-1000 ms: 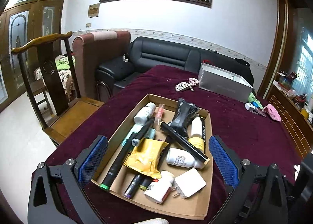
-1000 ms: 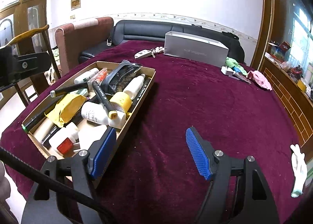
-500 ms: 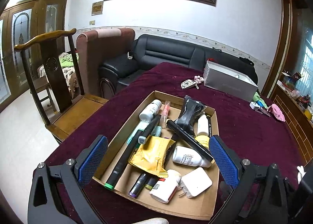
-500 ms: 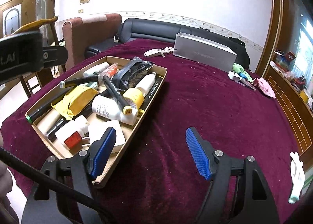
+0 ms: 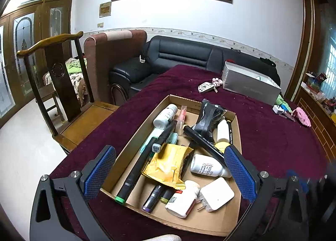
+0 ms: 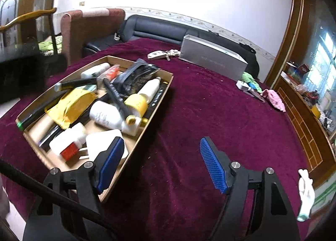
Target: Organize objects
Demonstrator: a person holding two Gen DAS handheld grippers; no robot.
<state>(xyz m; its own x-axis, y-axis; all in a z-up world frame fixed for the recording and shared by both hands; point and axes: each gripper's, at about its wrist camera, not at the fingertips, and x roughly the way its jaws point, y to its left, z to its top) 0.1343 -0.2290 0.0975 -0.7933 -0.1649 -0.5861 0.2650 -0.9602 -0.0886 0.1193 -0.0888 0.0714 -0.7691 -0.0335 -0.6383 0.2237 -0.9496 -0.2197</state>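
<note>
Cardboard tray (image 5: 126, 152) on the maroon tablecloth (image 6: 210, 110), crammed with markers, bottles, a yellow packet (image 5: 168, 165) and a white charger (image 5: 216, 194). Left gripper (image 5: 170, 175) above it, blue pads apart, empty. Right gripper (image 6: 159, 165) beside the tray, likewise apart, holding nothing.

tray (image 5: 130, 152): matt cardboard | tablecloth (image 6: 210, 114): velvety cloth | sofa (image 5: 184, 56): glossy leather | chair (image 5: 63, 77): polished wood
</note>
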